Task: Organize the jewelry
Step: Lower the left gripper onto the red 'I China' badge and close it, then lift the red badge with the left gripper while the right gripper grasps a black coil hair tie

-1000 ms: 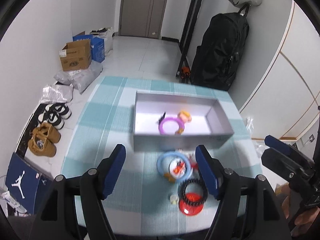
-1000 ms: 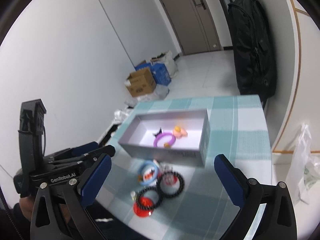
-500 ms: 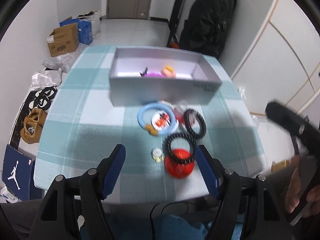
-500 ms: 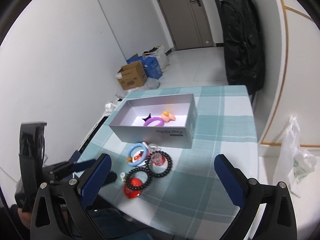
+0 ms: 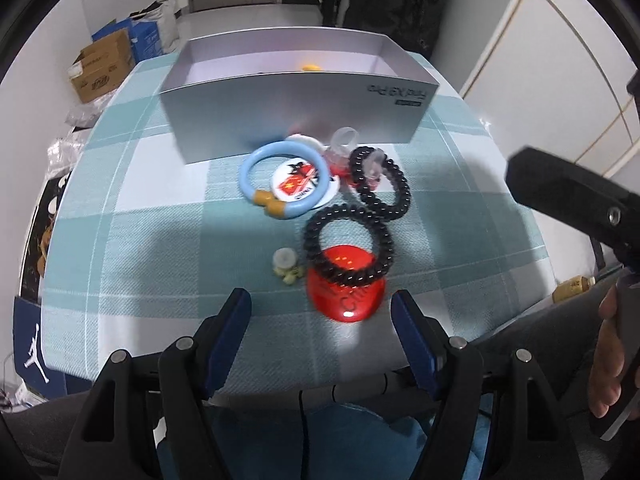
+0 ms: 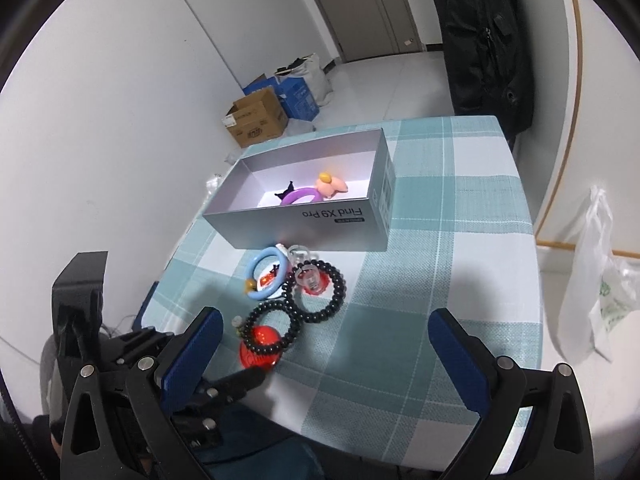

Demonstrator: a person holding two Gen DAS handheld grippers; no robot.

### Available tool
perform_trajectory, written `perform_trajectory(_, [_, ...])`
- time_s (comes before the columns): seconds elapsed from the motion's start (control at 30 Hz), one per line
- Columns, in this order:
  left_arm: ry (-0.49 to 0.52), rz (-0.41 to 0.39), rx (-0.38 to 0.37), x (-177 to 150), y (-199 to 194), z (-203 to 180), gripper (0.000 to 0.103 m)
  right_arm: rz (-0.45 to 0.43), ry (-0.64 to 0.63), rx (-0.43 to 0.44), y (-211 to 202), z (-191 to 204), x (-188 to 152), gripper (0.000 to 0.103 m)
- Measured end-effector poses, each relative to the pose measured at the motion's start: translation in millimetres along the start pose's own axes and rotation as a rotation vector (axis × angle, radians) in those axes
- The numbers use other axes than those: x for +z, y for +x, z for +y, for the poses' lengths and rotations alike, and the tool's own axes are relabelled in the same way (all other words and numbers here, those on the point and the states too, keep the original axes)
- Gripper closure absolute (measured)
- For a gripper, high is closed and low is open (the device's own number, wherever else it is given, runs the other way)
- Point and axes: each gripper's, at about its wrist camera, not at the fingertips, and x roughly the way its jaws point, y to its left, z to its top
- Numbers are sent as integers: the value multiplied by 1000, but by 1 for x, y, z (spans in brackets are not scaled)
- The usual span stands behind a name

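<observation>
On the teal checked tablecloth [image 5: 152,216] lie a light-blue bracelet [image 5: 249,172] around a white-and-red badge [image 5: 298,182], two black beaded bracelets [image 5: 310,240] [image 5: 401,188], a red badge [image 5: 346,296] and a small white-yellow trinket [image 5: 286,265]. Behind them stands an open silver box [image 6: 304,222] holding a purple bracelet [image 6: 300,196] and a pink charm [image 6: 331,184]. My left gripper [image 5: 320,312] is open and hangs just over the red badge and the nearer black bracelet. Higher up, my right gripper [image 6: 326,344] is open with nothing between its fingers.
Cardboard boxes [image 6: 256,120] and a blue box stand on the floor by the left wall. A black bag [image 6: 484,40] hangs behind the table. A white plastic bag [image 6: 596,280] is at the right. The table's near edge lies under both grippers.
My left gripper has tilted down and sunk toward the jewelry, so the red badge and black bracelet now lie close before its fingers. The right gripper has dipped slightly. The jewelry has not moved.
</observation>
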Motion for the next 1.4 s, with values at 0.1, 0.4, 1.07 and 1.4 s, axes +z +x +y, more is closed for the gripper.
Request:
perform_trajectory(0.1, [12,-1,21,5,3,-5,35,-4,3,-9,1,0,1,0])
perform_trajectory(0.4, [73,14,77,9,4,-23,55,-19,39,-41,-4,-9,4,0])
perform_trajectory(1.07, [-15,-27,-193,14,-21,0,66,-28,134,-106,-7,-33,6,0])
perform_trajectory(1.4, [-113,-157,-277,30,-60,34,66,64,90,-52,14,-19,-2,0])
